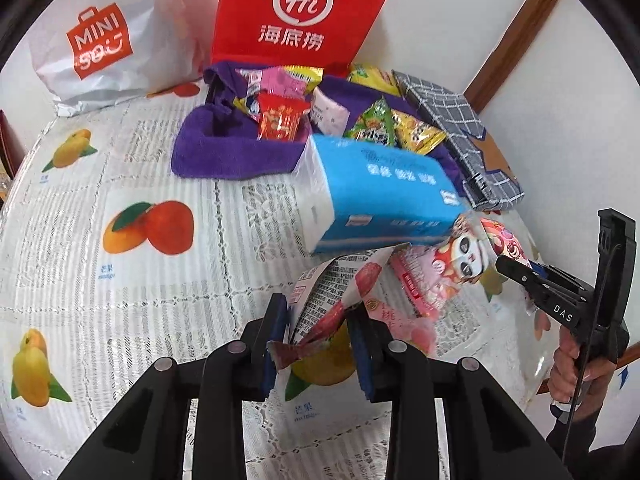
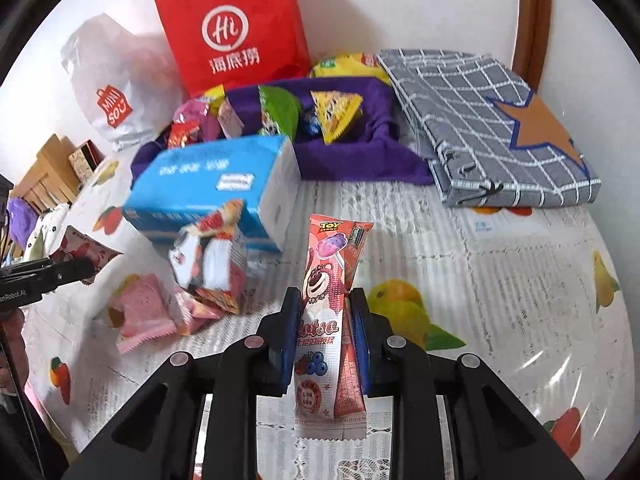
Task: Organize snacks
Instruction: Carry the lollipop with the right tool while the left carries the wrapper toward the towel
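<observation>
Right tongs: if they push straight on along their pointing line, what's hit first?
Probably the bare tablecloth just beyond the Lotso packet that the right tongs grip. Further on sits the purple cloth bin, with the tissue box left of the line. Depth is uncertain.

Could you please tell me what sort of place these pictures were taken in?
Most likely a home, at a dining or side table against a wall. The table wears a fruit-print plastic tablecloth, retail shopping bags stand at the back, and a tissue pack lies among loose snacks.
</observation>
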Demonstrator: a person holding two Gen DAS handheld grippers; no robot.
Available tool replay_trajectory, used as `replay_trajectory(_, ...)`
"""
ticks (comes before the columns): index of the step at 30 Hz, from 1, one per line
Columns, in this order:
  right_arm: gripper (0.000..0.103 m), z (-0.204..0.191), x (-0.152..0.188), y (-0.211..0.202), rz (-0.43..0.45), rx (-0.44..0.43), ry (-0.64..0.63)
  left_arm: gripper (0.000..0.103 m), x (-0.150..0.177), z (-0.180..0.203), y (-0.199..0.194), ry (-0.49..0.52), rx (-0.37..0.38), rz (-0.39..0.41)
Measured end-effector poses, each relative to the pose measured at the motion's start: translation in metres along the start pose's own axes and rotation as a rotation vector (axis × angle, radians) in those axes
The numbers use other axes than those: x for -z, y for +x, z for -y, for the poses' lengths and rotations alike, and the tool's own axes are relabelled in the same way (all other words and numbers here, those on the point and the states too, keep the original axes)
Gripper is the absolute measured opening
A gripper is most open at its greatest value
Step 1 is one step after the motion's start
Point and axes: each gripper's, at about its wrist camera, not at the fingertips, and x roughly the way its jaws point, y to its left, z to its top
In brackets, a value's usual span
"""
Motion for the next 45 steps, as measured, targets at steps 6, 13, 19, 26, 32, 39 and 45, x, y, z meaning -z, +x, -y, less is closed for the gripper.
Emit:
replay_trajectory(6,0.025,-0.012,-0.018,-0.017,0.052,-0.020,-0.016,0.029,-0.016,0.005,-0.012,-0.008,0.000,0.021)
replay_trajectory(13,0.025,-0.023,-0.049,-0.029,0.102,-0.034,-0.023,0.029,-0.044,0.010,-0.027,-0.009,-0.008,0.051)
replay_trajectory(19,0.025,-0.035,-0.079,-0.034,0.154,-0.051,-0.056,0.029,-0.071,0.013,-0.033,-0.001,-0.021,0.065)
replay_trajectory(26,0.025,-0.049,-0.126,-0.028,0.186,-0.064,-0.083,0.029,-0.111,0.015,-0.039,0.018,-0.027,0.107)
replay_trajectory(32,0.025,-0.045,-0.160,-0.013,0.189,-0.053,-0.069,0.029,-0.144,0.011,-0.031,0.020,-0.018,0.124)
replay_trajectory(39,0.025,-0.041,-0.192,0.006,0.195,-0.036,-0.066,0.029,-0.179,0.011,-0.011,0.019,-0.019,0.122)
replay_trajectory(45,0.025,-0.038,-0.217,0.020,0.201,-0.025,-0.071,0.029,-0.204,0.008,0.001,0.010,-0.039,0.131)
